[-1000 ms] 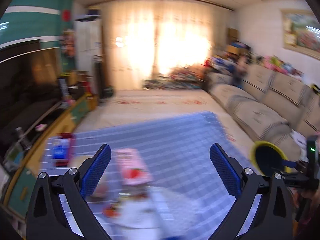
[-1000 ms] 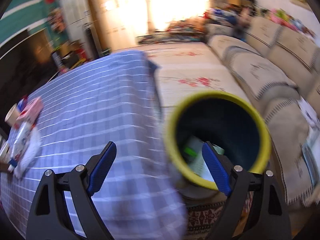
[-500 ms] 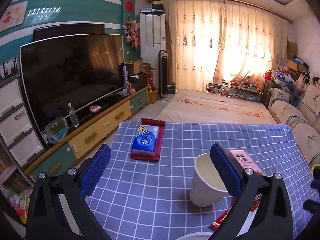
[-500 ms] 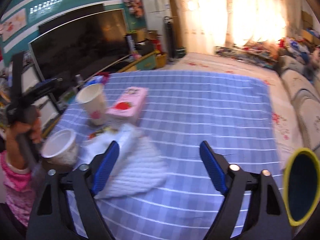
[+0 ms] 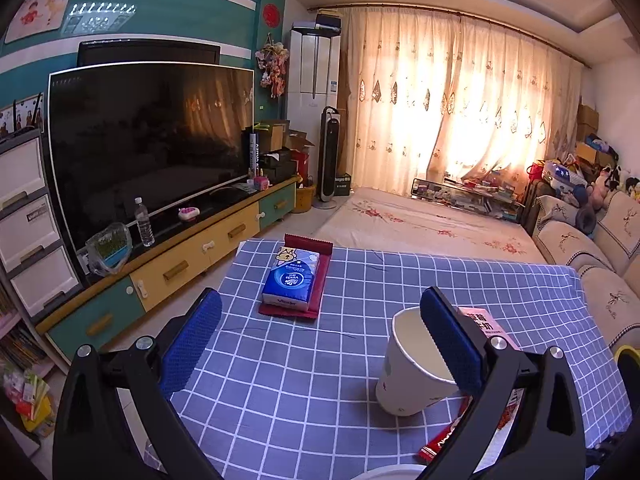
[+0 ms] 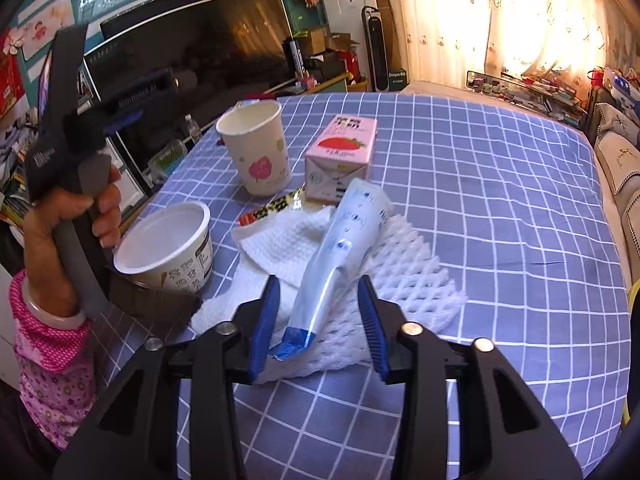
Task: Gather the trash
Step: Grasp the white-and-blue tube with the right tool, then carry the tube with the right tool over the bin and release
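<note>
Swung away from the yellow bin toward the trash pile since a second ago, now hovering low over the table. Right gripper with jaws spread, straddling the flattened end of a crumpled blue-and-white tube; blue pads apart from it on both sides, nothing clamped yet. Tube propped on white foam netting and a paper towel, tilted upward away from the camera. Just beyond: pink strawberry carton, paper cup, empty yogurt tub, a snack wrapper. Left gripper also spread wide, holding nothing, its right finger overlapping the cup's rim in the left view, contact unclear. Tissue pack farther off, probably not trash. Only a sliver of bin visible at the right edge.

Likely risks: closing on the thin slippery tail and losing the tube mid-carry; snagging the netting along with it; nudging the light cup over with the left finger.
</note>
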`<control>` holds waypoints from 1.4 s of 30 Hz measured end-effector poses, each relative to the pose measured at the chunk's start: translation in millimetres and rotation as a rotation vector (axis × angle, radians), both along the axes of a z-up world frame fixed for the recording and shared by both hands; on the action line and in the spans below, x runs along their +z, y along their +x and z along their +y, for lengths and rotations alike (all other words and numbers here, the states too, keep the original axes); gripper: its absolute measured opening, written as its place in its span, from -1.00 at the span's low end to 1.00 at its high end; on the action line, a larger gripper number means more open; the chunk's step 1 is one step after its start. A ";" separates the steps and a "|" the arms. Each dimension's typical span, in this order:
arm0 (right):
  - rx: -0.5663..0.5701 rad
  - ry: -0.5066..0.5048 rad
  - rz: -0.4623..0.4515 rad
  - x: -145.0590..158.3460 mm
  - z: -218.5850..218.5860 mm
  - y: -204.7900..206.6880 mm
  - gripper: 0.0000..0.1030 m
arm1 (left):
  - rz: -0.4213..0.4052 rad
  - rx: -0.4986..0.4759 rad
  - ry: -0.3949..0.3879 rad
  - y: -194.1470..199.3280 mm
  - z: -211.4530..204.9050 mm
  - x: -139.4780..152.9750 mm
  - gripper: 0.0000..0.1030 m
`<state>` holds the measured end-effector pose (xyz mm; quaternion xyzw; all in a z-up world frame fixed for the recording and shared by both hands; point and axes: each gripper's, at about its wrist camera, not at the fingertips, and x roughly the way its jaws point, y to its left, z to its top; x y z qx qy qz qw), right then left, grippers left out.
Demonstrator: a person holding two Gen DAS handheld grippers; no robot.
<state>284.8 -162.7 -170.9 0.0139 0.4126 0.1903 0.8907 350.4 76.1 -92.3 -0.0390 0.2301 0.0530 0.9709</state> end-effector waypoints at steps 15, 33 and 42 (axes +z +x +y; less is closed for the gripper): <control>-0.023 0.028 -0.045 18.5 -21.9 -19.7 -0.68 | -0.006 -0.010 -0.031 -5.1 0.6 2.2 0.90; -0.782 -0.158 -0.067 13.8 -278.8 -44.1 -0.68 | -0.004 -0.018 -0.028 -6.9 -2.7 2.8 0.90; -0.910 -0.200 0.061 -33.7 -349.7 -29.4 -0.66 | 0.008 -0.013 -0.015 -4.3 -2.2 0.7 0.90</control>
